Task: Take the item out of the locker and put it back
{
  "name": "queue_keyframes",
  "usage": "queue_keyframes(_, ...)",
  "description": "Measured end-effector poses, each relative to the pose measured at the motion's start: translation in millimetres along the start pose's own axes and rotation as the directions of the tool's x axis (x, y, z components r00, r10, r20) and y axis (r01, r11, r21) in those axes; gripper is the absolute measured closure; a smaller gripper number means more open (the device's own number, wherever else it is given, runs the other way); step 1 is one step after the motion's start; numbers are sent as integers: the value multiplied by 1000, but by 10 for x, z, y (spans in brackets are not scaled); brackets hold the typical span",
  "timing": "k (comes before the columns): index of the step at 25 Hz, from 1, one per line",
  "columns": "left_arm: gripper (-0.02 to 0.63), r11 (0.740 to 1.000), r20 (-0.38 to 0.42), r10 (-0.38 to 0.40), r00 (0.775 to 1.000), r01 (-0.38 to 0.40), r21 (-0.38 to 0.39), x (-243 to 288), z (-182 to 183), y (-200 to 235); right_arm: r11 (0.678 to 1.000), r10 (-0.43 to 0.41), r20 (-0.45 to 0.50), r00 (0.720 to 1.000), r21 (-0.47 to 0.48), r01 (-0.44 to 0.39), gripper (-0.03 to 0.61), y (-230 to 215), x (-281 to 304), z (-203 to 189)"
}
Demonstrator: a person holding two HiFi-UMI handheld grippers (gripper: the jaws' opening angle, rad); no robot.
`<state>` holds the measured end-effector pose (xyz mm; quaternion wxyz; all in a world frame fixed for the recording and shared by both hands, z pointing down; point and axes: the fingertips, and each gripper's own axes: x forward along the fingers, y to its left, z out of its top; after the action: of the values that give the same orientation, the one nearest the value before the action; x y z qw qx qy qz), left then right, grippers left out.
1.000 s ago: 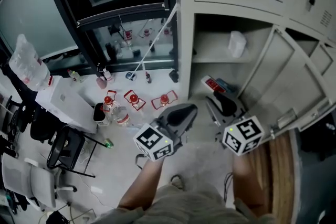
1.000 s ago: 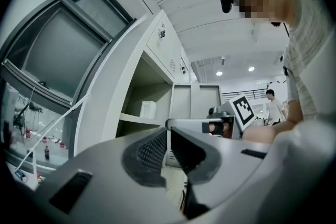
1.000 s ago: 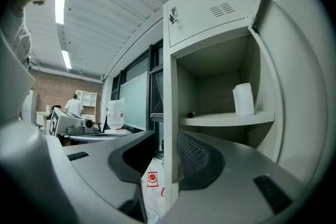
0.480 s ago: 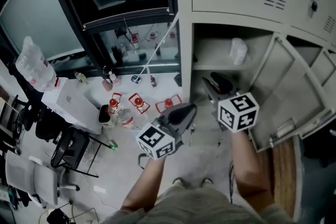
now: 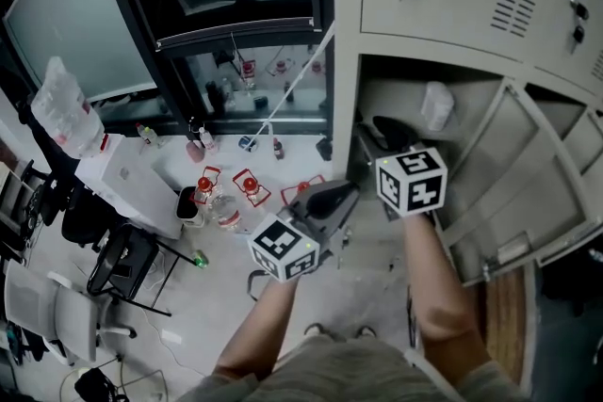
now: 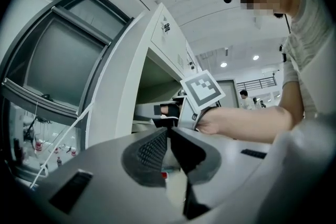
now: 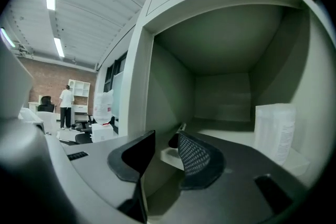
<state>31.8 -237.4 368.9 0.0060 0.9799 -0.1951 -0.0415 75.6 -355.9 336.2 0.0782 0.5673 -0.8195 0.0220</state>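
One item: white pouch [image 7: 274, 132], frame right; likely light, crushable; pinch its mid-sides.
Right gripper [image 7: 167, 138]: jaws spread, empty.
Left gripper [image 6: 168, 132]: jaws pressed together.

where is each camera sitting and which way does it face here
Head view: on the person's head, facing down at floor and locker; shows both forearms, the left gripper and right gripper.
Left gripper view: rides the left gripper, facing the locker; shows its shut jaws, the right gripper's marker cube and forearm.
Right gripper view: rides the right gripper, facing into the open compartment; shows its open, empty jaws.
Shared: head and right gripper views both show the white packet in that compartment.
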Motion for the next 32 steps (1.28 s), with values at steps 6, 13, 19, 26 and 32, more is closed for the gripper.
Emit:
queue_keyframes(6,603,1000,-17,6,1000,-6,4,19,-9,103,997,-38,-96,995,-70,32,465,-69,209,-20)
queue_keyframes(13,603,1000,-20,-7,1000,7,4,59,-52,123,995,-77,-228,971,-86,59,465,-132,330,-88)
queue_keyframes(19,603,1000,-11,-19,1000,18,-8,56,-54,114,997,-56,-317,947,-75,34,465,-71,391,-167)
queue_keyframes(26,603,1000,-10,-4,1000,4,-19,18,-51,149,994,-95,-347,933,-86,69,466,-229,478,-199)
queue_keyframes(32,603,1000,-11,8,1000,-8,-18,12,-39,171,997,-75,-300,951,-45,65,503,-202,479,-217)
